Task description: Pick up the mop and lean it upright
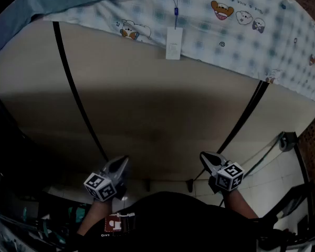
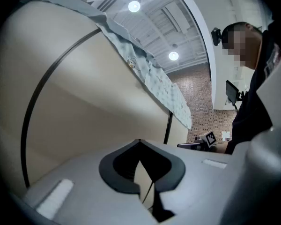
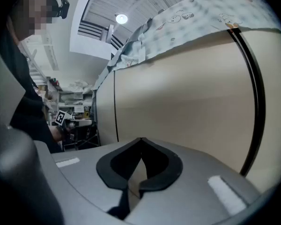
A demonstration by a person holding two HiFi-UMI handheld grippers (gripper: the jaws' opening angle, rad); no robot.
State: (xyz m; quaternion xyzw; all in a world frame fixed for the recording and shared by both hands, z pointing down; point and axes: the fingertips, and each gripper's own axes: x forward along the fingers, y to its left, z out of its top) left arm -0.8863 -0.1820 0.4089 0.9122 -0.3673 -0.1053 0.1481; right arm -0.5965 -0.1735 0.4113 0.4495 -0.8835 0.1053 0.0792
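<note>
I cannot make out a mop in any view. My left gripper is low on the left in the head view, its jaws shut with nothing between them. My right gripper is low on the right, also shut and empty. Both point at a tall beige panel crossed by black strips. In the left gripper view the closed jaws face that panel, and the right gripper's marker cube shows beyond. The right gripper view has its closed jaws before the same panel.
A pale cloth with cartoon animals drapes over the panel's top, with a white tag hanging from it. A small black fitting with thin lines sits at the right by the tiled floor. Cluttered shelves stand far off.
</note>
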